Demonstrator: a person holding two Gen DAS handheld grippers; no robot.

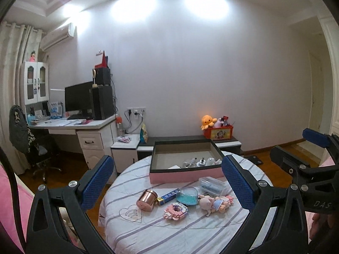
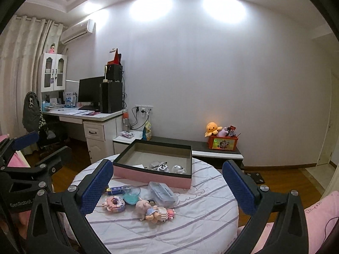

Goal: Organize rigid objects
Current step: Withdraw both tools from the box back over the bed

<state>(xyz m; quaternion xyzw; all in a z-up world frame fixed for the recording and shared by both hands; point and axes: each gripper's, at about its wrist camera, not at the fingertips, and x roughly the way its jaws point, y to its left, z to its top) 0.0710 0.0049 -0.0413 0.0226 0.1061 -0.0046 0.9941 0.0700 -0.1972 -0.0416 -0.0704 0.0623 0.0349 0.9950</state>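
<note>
Left gripper (image 1: 167, 182) gapes above toys before pink box (image 1: 186, 174)

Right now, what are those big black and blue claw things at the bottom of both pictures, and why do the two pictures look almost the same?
They are two grabbing tools. A person holds one in each hand, and each tool carries a small camera that looks out between its two blue fingers. One picture comes from the left gripper, the other from the right gripper, so both see the same round table from slightly different spots. Both grippers are open and hold nothing.

On the striped cloth lie a shiny copper tin, a clear heart-shaped dish, a pink block toy, a little doll and a clear plastic case. Behind them stands a pink box with a few silvery things already inside.
</note>
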